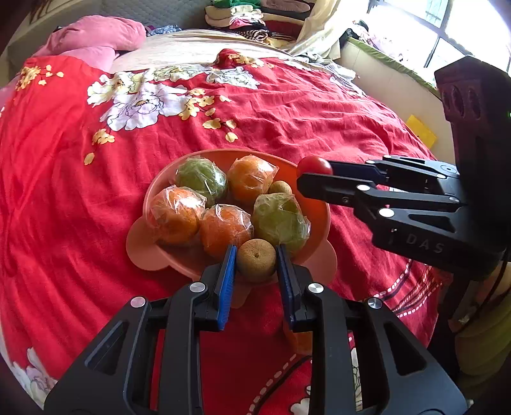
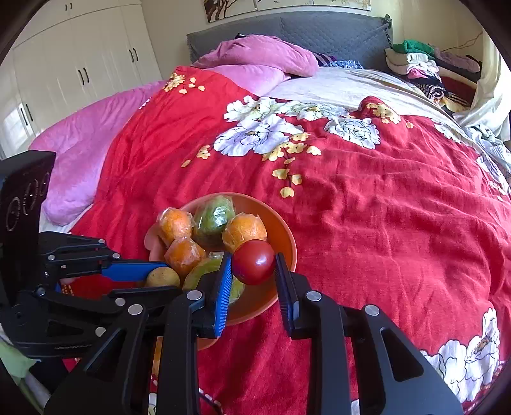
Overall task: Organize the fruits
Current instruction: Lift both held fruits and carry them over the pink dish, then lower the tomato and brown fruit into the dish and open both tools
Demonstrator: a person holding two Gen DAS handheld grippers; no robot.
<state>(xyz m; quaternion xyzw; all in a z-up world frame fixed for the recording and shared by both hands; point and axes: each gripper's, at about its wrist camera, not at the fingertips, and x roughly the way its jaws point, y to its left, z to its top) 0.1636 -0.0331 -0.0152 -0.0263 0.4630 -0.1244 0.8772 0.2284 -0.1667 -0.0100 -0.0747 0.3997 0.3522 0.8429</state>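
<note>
Left gripper (image 1: pixel 255 255): clamped on a brown kiwi (image 1: pixel 256 261), blue pads (image 1: pixel 227 271) pressed to both sides; held at the near rim of the bowl, over the fruit pile.
Right gripper (image 2: pixel 252 263): closed on a red tomato (image 2: pixel 253 261), pads tight on either side; held above the near right part of the bowl.
Bowl (image 1: pixel 316 223): orange-pink plastic, with lobed rim tabs, resting on the bed near its near edge.
Bowl contents: three wrapped oranges (image 1: pixel 174 215), two wrapped green fruits (image 1: pixel 281 220), one more small brown kiwi (image 1: pixel 280 187) at the far right side, all touching one another.
Wrapping: clear plastic film around each orange and each green fruit, crinkled and shiny.
Tomato, from the left wrist view (image 1: pixel 314 165): at the tip of the right gripper, just right of the bowl's far right rim.
Bed cover (image 2: pixel 367 207): red cloth with white and yellow flowers, wrinkled.
Far end of bed: pink pillows (image 2: pixel 265 54) against a grey headboard (image 2: pixel 287 28).
Far right: stack of folded clothes (image 2: pixel 415 64).
Far left: white wardrobe doors (image 2: pixel 80 64).
</note>
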